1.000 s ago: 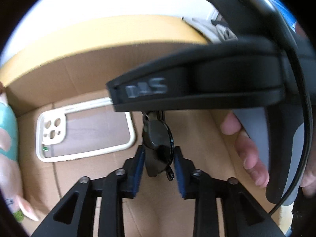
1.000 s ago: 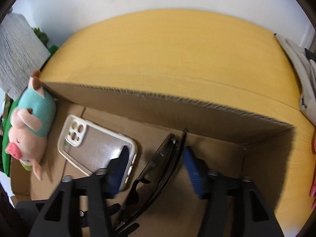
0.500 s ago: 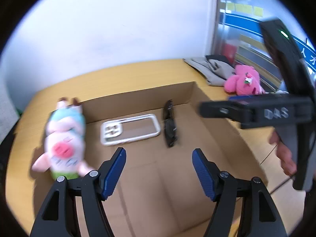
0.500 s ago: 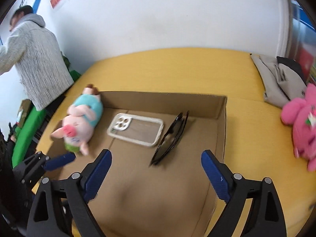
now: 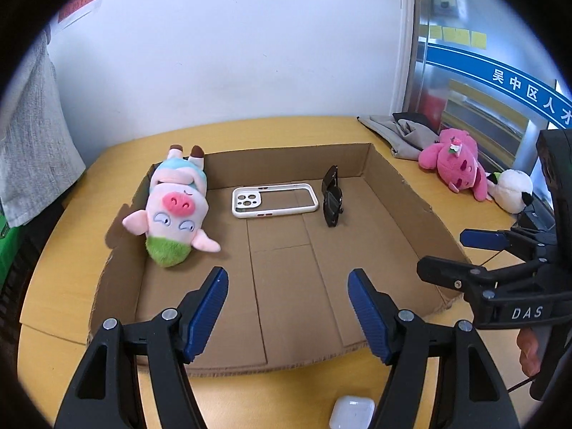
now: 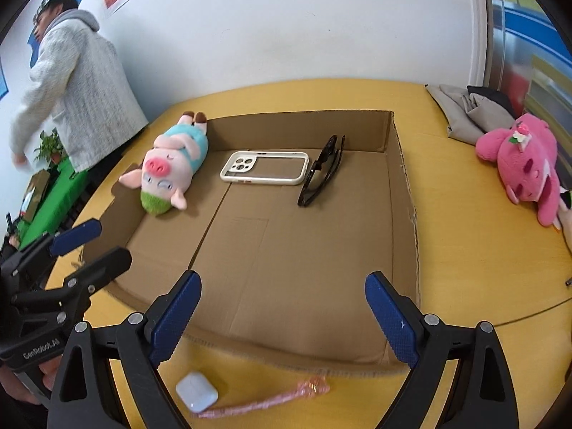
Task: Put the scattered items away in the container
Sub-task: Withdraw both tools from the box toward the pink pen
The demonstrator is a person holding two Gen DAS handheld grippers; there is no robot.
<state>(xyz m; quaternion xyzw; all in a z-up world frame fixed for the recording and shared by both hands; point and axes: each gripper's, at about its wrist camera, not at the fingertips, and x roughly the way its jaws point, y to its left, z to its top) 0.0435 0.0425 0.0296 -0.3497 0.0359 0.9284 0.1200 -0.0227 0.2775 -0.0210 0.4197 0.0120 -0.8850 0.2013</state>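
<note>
Inside the shallow corrugated cardboard box point(image 6: 321, 257) lie a plush pig point(image 6: 168, 168), a glossy phone case point(image 6: 264, 167) and dark sunglasses point(image 6: 321, 171); both the left gripper point(image 5: 287, 307) and right gripper point(image 6: 282, 318) hang spread and empty at the box's near edge.

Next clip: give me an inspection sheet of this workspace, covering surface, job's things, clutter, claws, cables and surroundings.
Surface: yellow table, bare wood around the box.
Job's things: shallow cardboard box holds a pig plush, a white phone case and dark sunglasses. A white earbud case and a pink wrapped stick lie on the table in front of the box.
Clutter: pink plush, white plush and grey folded cloth at the table's right edge.
Claws: left claw and right claw both open, nothing between the pads.
Cables: thin dark cable on the table at right.
Surroundings: white wall; person in a grey sweater; green stand with a plant.
</note>
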